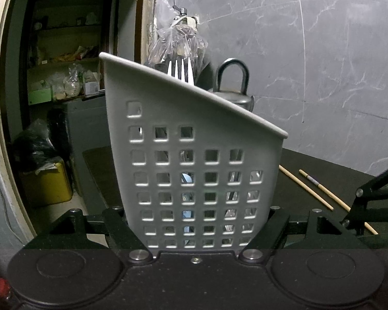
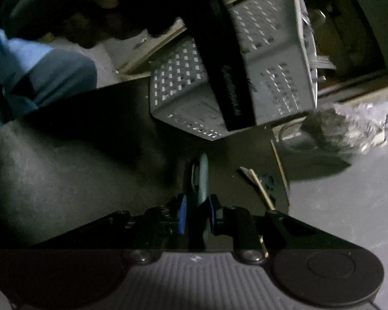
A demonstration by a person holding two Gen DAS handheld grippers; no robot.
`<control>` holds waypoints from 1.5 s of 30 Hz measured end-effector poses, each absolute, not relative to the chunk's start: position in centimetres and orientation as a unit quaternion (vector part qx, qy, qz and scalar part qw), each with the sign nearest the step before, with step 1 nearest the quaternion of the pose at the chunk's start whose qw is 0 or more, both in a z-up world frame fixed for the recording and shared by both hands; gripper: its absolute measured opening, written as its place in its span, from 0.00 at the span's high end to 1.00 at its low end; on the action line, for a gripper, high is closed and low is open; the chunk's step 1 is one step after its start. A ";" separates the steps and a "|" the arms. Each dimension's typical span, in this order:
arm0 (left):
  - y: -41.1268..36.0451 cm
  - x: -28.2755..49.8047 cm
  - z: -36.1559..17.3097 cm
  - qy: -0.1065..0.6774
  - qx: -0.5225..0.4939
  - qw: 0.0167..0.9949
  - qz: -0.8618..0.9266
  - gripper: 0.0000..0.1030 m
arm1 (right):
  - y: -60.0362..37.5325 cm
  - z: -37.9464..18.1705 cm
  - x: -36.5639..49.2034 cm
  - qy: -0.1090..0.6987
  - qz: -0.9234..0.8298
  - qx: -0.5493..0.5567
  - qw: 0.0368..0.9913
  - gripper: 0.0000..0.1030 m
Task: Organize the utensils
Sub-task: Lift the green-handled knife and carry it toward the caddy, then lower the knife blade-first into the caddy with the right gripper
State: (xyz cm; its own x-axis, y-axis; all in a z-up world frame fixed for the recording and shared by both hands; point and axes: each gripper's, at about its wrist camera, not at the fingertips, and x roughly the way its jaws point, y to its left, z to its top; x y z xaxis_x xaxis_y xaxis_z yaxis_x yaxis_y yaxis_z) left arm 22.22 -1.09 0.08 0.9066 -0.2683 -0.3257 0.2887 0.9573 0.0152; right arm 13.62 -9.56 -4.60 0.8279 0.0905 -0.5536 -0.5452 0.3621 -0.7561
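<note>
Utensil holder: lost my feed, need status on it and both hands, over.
Left gripper shut on white utensil holder, fork inside. Right gripper shut on dark utensil. Chopsticks loose on table.

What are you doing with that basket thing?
Someone is tidying utensils with a gripper in each hand. The left gripper clamps a grey holder full of holes, with a fork poking out on top. The right gripper pinches a dark utensil. Two chopsticks wait on the black table.
</note>
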 end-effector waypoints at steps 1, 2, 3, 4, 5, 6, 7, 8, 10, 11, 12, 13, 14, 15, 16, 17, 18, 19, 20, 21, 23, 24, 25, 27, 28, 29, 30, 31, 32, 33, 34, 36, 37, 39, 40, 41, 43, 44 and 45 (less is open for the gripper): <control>-1.1 22.2 0.1 0.162 0.032 0.976 -0.143 0.25 | -9.7 -4.0 14.1 0.231 0.208 -0.508 0.804 0.81; -1.1 22.2 0.1 0.162 0.032 0.976 -0.143 0.25 | -10.1 -3.6 14.5 0.246 0.214 -0.489 0.809 0.82; -1.1 22.2 0.1 0.162 0.032 0.976 -0.143 0.25 | -10.5 -2.8 15.3 0.268 0.225 -0.457 0.818 0.83; -1.2 22.2 0.1 0.162 0.032 0.976 -0.143 0.25 | -11.0 -2.2 16.1 0.289 0.232 -0.425 0.826 0.83; -1.2 22.2 0.2 0.162 0.032 0.976 -0.142 0.25 | -11.7 -1.3 17.1 0.316 0.242 -0.382 0.834 0.83; -1.2 22.1 0.2 0.162 0.032 0.976 -0.143 0.25 | -12.3 -0.8 17.9 0.337 0.249 -0.349 0.838 0.82; -1.2 22.2 0.2 0.162 0.032 0.976 -0.143 0.25 | -12.8 -0.4 18.6 0.353 0.257 -0.324 0.839 0.82; -1.2 22.1 0.2 0.162 0.032 0.976 -0.142 0.25 | -13.1 -0.3 19.0 0.363 0.265 -0.314 0.836 0.82; -1.3 22.2 0.3 0.162 0.034 0.976 -0.142 0.25 | -13.2 -0.2 19.2 0.371 0.272 -0.309 0.832 0.85; -1.4 22.2 0.3 0.162 0.035 0.976 -0.142 0.25 | -13.2 -0.2 19.3 0.374 0.273 -0.309 0.831 0.86; -1.4 22.2 0.4 0.162 0.035 0.976 -0.142 0.25 | -13.2 -0.1 19.5 0.377 0.276 -0.305 0.830 0.86; -1.4 22.2 0.4 0.162 0.035 0.976 -0.142 0.25 | -13.2 0.0 19.6 0.380 0.278 -0.301 0.829 0.87; -1.4 22.1 0.4 0.162 0.035 0.976 -0.142 0.25 | -13.2 0.0 19.8 0.383 0.281 -0.298 0.828 0.87; -1.4 22.1 0.4 0.162 0.035 0.976 -0.142 0.25 | -13.4 0.0 20.0 0.387 0.284 -0.292 0.827 0.87; -1.4 22.1 0.4 0.162 0.036 0.976 -0.141 0.25 | -13.6 0.1 20.3 0.394 0.288 -0.281 0.826 0.87; -1.3 22.2 0.4 0.162 0.035 0.976 -0.141 0.25 | -14.2 0.1 20.8 0.400 0.292 -0.270 0.826 0.87; -1.3 22.2 0.4 0.162 0.035 0.976 -0.141 0.25 | -14.6 0.4 21.1 0.408 0.296 -0.256 0.825 0.87; -1.3 22.2 0.4 0.162 0.035 0.976 -0.140 0.25 | -15.1 0.4 21.6 0.416 0.299 -0.237 0.825 0.87; -1.4 22.2 0.5 0.162 0.036 0.976 -0.140 0.25 | -15.5 0.3 22.2 0.423 0.302 -0.222 0.825 0.87; -1.4 22.2 0.5 0.162 0.037 0.976 -0.139 0.25 | -16.0 0.4 22.6 0.428 0.302 -0.207 0.826 0.88; -1.5 22.2 0.5 0.162 0.038 0.976 -0.138 0.25 | -16.6 0.5 23.0 0.427 0.298 -0.192 0.832 0.88; -1.6 22.2 0.5 0.162 0.039 0.976 -0.138 0.25 | -17.0 0.7 23.0 0.421 0.295 -0.187 0.837 0.88; -1.6 22.3 0.6 0.162 0.039 0.976 -0.137 0.25 | -17.4 1.2 23.0 0.413 0.295 -0.179 0.843 0.88; -1.7 22.3 0.6 0.162 0.039 0.977 -0.136 0.25 | -18.1 2.0 23.1 0.394 0.298 -0.158 0.855 0.88; -1.8 22.3 0.6 0.162 0.040 0.977 -0.136 0.25 | -18.5 2.5 23.1 0.384 0.299 -0.150 0.861 0.88; -1.8 22.3 0.6 0.161 0.041 0.977 -0.135 0.25 | -18.8 3.0 22.9 0.370 0.299 -0.143 0.868 0.88; -1.9 22.3 0.6 0.161 0.041 0.977 -0.134 0.25 | -19.0 3.4 22.6 0.359 0.299 -0.137 0.874 0.88; -1.9 22.3 0.7 0.160 0.041 0.977 -0.134 0.25 | -19.3 3.8 22.4 0.346 0.299 -0.130 0.880 0.88; -2.0 22.3 0.7 0.160 0.042 0.977 -0.133 0.25 | -19.5 4.2 22.1 0.332 0.299 -0.125 0.886 0.88; -2.1 22.3 0.7 0.160 0.043 0.977 -0.133 0.25 | -19.8 4.6 21.8 0.316 0.299 -0.119 0.893 0.88; -2.0 22.1 0.6 0.160 0.044 0.977 -0.132 0.25 | -20.0 5.0 21.5 0.303 0.298 -0.114 0.898 0.88; -2.1 22.1 0.6 0.160 0.044 0.977 -0.132 0.25 | -20.4 5.9 20.9 0.274 0.296 -0.099 0.910 0.88; -2.1 22.1 0.6 0.160 0.045 0.977 -0.132 0.25 | -20.4 6.2 20.8 0.262 0.295 -0.093 0.914 0.88; -2.1 22.1 0.6 0.160 0.044 0.977 -0.132 0.25 | -20.7 7.0 20.3 0.234 0.295 -0.083 0.923 0.88; -2.1 22.1 0.6 0.160 0.044 0.977 -0.132 0.25 | -20.8 7.4 20.1 0.221 0.295 -0.081 0.926 0.88; -2.1 22.1 0.6 0.160 0.044 0.977 -0.132 0.25 | -20.8 7.8 20.0 0.209 0.297 -0.078 0.929 0.88; -2.1 22.1 0.6 0.160 0.045 0.977 -0.131 0.25 | -20.7 8.6 19.6 0.185 0.300 -0.072 0.933 0.88; -2.1 22.0 0.6 0.160 0.045 0.977 -0.131 0.25 | -20.6 8.9 19.6 0.174 0.301 -0.070 0.935 0.88; -2.1 22.0 0.6 0.160 0.045 0.977 -0.131 0.25 | -20.5 9.4 19.4 0.158 0.302 -0.068 0.938 0.88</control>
State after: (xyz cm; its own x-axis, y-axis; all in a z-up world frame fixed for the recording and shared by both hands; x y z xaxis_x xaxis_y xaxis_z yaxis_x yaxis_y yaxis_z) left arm 22.01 -2.14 0.61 0.9143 -0.2416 -0.3250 0.2703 0.9617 0.0455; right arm 19.41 -20.54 9.41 0.7680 0.5440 -0.3381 -0.5871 0.8089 -0.0321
